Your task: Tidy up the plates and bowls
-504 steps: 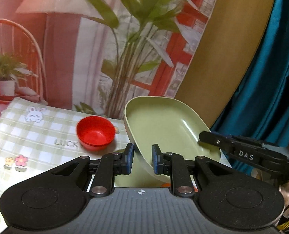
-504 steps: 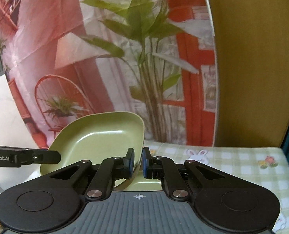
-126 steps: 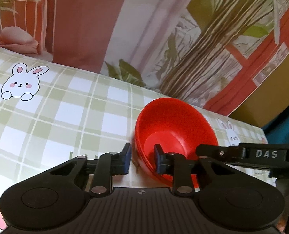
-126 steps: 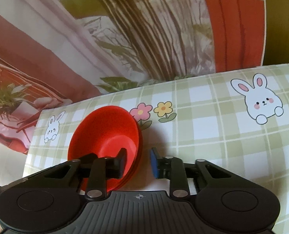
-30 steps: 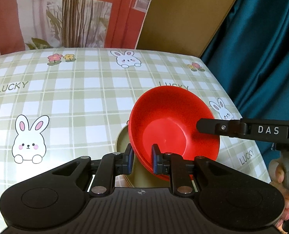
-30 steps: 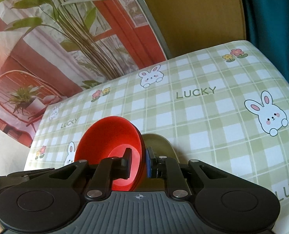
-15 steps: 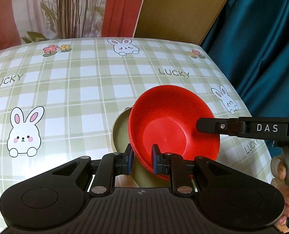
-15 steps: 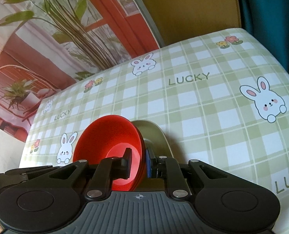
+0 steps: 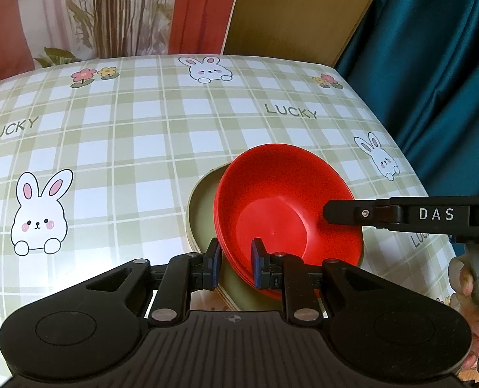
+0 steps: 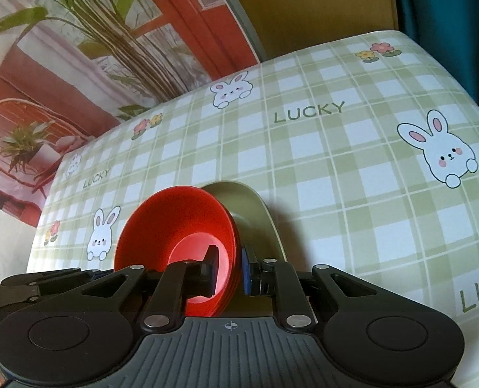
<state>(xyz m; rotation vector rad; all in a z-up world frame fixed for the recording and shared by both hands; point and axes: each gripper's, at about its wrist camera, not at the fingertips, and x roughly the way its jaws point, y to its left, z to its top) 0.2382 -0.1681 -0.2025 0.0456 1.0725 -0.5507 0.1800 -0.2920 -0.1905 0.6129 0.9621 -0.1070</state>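
Note:
A stack of red bowls hangs just over an olive-green plate that lies on the checked tablecloth. My left gripper is shut on the near rim of the red bowls. My right gripper is shut on the opposite rim of the red bowls, and its finger shows in the left wrist view. The green plate shows behind the bowls in the right wrist view. Whether the bowls touch the plate I cannot tell.
The tablecloth with bunnies and LUCKY print covers the table. A teal curtain hangs past the right edge. A plant-print backdrop and a brown board stand behind the table.
Both grippers have carried the red bowls lower and closer over the green plate. The grip on the bowls is unchanged.

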